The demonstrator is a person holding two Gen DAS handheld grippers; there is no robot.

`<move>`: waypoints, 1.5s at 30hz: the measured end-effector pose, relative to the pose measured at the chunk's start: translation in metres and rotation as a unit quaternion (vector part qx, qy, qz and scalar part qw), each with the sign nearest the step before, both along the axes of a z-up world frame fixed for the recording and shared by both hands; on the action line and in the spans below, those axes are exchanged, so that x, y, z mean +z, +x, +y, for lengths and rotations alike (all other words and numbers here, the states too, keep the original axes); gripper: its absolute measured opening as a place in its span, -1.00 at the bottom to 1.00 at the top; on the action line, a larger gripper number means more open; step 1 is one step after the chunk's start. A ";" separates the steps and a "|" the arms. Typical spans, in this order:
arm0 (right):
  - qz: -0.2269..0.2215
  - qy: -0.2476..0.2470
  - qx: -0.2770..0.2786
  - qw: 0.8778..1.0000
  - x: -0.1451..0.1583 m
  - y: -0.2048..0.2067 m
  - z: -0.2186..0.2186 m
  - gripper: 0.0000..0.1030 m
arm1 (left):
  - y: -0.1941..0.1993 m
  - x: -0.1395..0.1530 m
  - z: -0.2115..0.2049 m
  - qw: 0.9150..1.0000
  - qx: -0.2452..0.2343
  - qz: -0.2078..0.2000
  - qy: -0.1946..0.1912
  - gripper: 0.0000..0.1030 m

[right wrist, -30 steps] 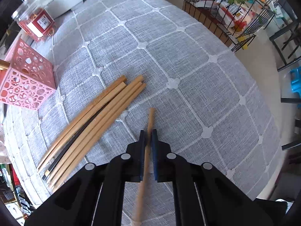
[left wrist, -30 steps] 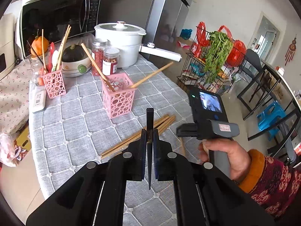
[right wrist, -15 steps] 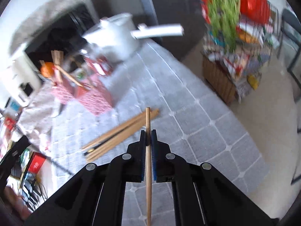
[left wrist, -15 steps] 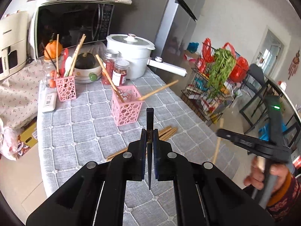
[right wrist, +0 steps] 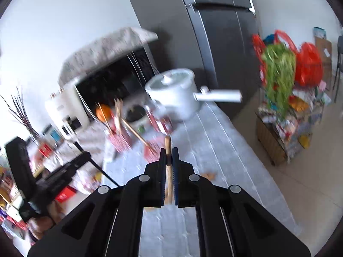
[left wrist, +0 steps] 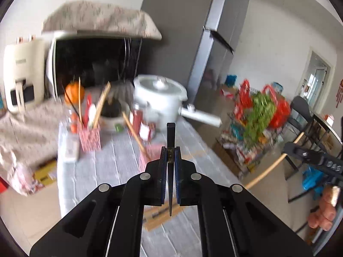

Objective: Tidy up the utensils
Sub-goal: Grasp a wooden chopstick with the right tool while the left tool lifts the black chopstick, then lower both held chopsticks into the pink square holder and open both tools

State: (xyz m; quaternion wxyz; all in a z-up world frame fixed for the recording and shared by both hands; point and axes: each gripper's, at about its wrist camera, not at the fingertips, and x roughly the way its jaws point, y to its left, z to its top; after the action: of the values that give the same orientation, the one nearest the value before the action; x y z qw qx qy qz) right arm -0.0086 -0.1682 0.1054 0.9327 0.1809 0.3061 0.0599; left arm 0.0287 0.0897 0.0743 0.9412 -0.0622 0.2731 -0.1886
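left gripper (left wrist: 170, 151): clamped tight on black chopstick (left wrist: 170, 135), which pokes out past both pads.
right gripper (right wrist: 169, 153): clamped tight on wooden chopstick (right wrist: 167, 144), tip just beyond the pads.

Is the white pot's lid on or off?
On. The white pot shows its lid with a knob seated across the top in both blurred wrist views.
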 end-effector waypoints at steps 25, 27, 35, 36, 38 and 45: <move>-0.071 -0.009 -0.023 0.997 0.016 0.108 0.035 -0.89 | 0.108 -0.050 -0.014 0.996 0.089 -0.006 0.012 -0.46; -0.073 -0.019 -0.027 0.997 0.013 0.114 0.040 -0.89 | 0.095 -0.043 0.000 0.996 0.092 -0.017 -0.010 -0.41; -0.065 -0.031 -0.037 0.997 -0.005 0.142 0.056 -0.89 | 0.069 -0.033 0.029 0.993 0.111 -0.031 -0.031 -0.27; -0.063 -0.032 -0.038 0.997 -0.008 0.145 0.058 -0.89 | 0.069 -0.035 0.030 0.993 0.113 -0.031 -0.030 -0.27; -0.060 -0.037 -0.040 0.997 -0.016 0.153 0.065 -0.89 | 0.072 -0.037 0.030 0.993 0.112 -0.028 -0.017 -0.27; -0.060 -0.050 -0.036 0.996 -0.039 0.175 0.083 -0.89 | 0.078 -0.042 0.037 0.992 0.120 -0.021 -0.013 -0.25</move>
State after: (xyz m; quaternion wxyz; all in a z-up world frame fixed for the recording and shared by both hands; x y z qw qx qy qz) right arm 0.1663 -0.0849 0.0662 0.9588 0.1410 0.2459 0.0214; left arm 0.1066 0.1270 0.0321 0.9618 -0.1032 0.2410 -0.0794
